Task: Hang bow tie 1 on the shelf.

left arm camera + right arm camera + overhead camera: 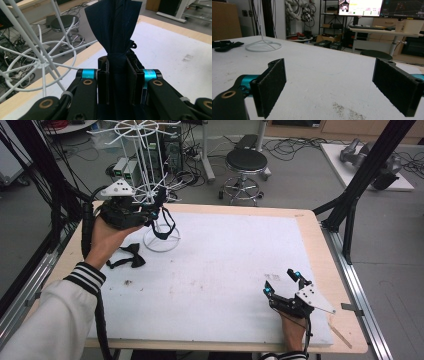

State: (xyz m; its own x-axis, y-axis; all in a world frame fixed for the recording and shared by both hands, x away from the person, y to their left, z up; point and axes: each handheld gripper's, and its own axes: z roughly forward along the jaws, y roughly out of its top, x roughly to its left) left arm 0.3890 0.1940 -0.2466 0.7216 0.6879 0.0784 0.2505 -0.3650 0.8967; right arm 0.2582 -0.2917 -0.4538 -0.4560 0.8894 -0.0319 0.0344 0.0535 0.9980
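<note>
High view, near to far: at the lower right of the frame we are resting the right gripper (281, 283) on the white mat (225, 270), jaws spread wide and holding nothing. Left of centre, one bow tie (127, 256) is lying flat, not yet picked up. Farther back, at the upper left, we are lifting the left gripper (159, 210) beside the white wire rack (150, 175), jaws clamped on a dark bow tie (115, 27) whose strap is dangling. We judge neither tie hung yet.
</note>
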